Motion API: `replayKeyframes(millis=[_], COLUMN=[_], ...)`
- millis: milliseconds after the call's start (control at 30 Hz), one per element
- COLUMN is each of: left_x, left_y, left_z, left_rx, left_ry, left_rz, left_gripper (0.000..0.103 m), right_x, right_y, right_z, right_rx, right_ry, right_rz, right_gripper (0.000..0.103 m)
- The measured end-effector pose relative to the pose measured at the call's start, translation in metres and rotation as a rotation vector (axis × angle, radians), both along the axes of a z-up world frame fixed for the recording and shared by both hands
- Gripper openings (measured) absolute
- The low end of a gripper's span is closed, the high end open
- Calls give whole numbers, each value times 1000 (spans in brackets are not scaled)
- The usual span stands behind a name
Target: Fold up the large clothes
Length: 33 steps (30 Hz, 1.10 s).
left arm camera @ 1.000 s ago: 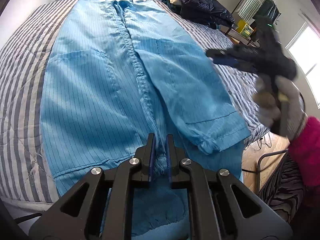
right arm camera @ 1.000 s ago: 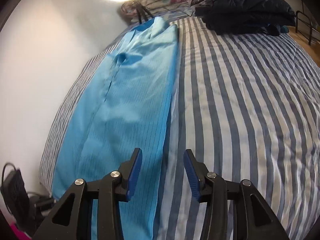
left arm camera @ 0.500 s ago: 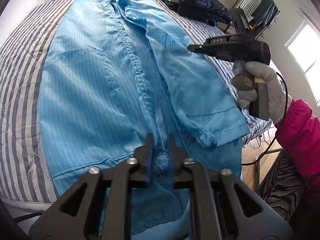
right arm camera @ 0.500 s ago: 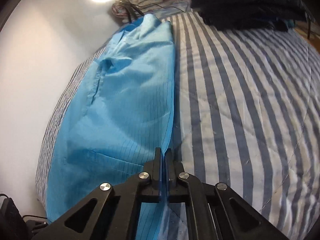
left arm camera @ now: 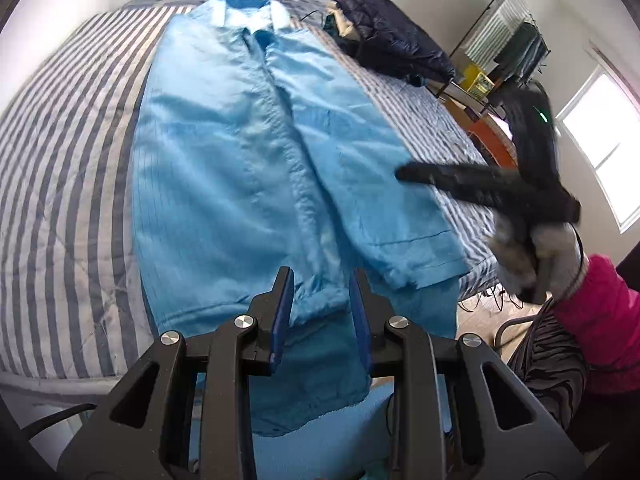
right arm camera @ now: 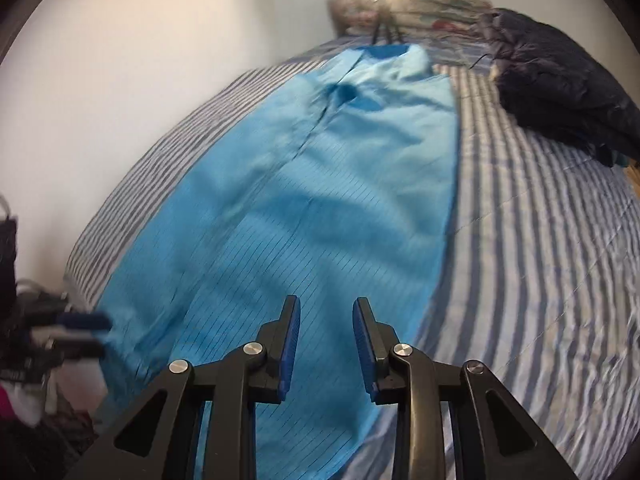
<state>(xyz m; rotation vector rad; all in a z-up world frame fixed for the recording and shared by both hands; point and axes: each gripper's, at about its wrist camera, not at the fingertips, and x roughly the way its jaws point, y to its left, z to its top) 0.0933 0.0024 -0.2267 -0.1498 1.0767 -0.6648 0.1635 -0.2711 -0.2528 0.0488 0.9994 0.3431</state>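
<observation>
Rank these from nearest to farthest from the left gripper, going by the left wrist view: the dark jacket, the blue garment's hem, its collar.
1. Blue garment's hem, right between the opening fingers of the left gripper.
2. Dark jacket, upper right on the striped bed.
3. Collar, at the far top, roughly level with the jacket; too close to call.

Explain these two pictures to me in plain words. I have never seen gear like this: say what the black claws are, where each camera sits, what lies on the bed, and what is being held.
There is no robot here. A person holds a two-finger gripper in each hand, and each gripper carries a fisheye camera looking along its fingers.

One picture comes from the left gripper; the right gripper shows there too, blurred, in a gloved hand. The other comes from the right gripper.

On the striped bedspread lies a long light blue pinstriped garment, collar at the far end, its hem hanging over the near edge. A dark jacket sits beside it.

Nothing is held. Both grippers' jaws are opening; fabric shows between the left gripper's jaws, unpinched.
</observation>
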Motion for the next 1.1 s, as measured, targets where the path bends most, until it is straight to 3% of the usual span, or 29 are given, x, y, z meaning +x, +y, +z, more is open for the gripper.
replayKeyframes(millis=[167, 233, 333, 367, 400, 433, 467, 533, 567, 633, 767, 867, 1000, 1100], left_x=[-5, -9, -10, -10, -9, -8, -7, -2, 3, 12, 29, 36, 39, 44], left_y=[-17, -22, -17, -12, -5, 2, 14, 39, 50, 70, 106, 104, 92, 81], left_z=[-20, -24, -14, -8, -2, 2, 9, 15, 12, 5, -27, -41, -50, -55], left_rx=[28, 52, 28, 10, -5, -16, -33, -42, -39, -49, -188, -234, -251, -258], left_ry=[43, 41, 47, 42, 34, 26, 12, 3, 15, 56, 223, 286, 310, 333], left_rz=[-39, -48, -42, -31, -17, -2, 28, 94, 127, 196, 304, 291, 257, 232], left_gripper=[27, 27, 27, 28, 38, 44, 55, 59, 59, 59, 59, 59, 58, 44], right_x=[-33, -44, -52, -55, -58, -60, -63, -68, -68, -64, -62, -60, -51, -49], right_y=[12, 17, 15, 9, 2, -5, -17, -39, -50, -65, -81, -80, -74, -71], right_z=[-29, -31, -26, -24, -19, -14, -8, -1, -1, -8, -28, -42, -53, -58], right_rx=[-6, -52, -78, -77, -55, -23, 27, 114, 151, 205, 322, 413, 467, 497], right_ry=[98, 91, 106, 103, 98, 92, 79, 52, 51, 77, 131, 182, 220, 235], right_rz=[81, 115, 131, 123, 109, 91, 57, -6, -38, -80, -133, -128, -87, -76], right_gripper=[28, 28, 27, 27, 27, 30, 40, 60, 61, 61, 60, 55, 49, 41])
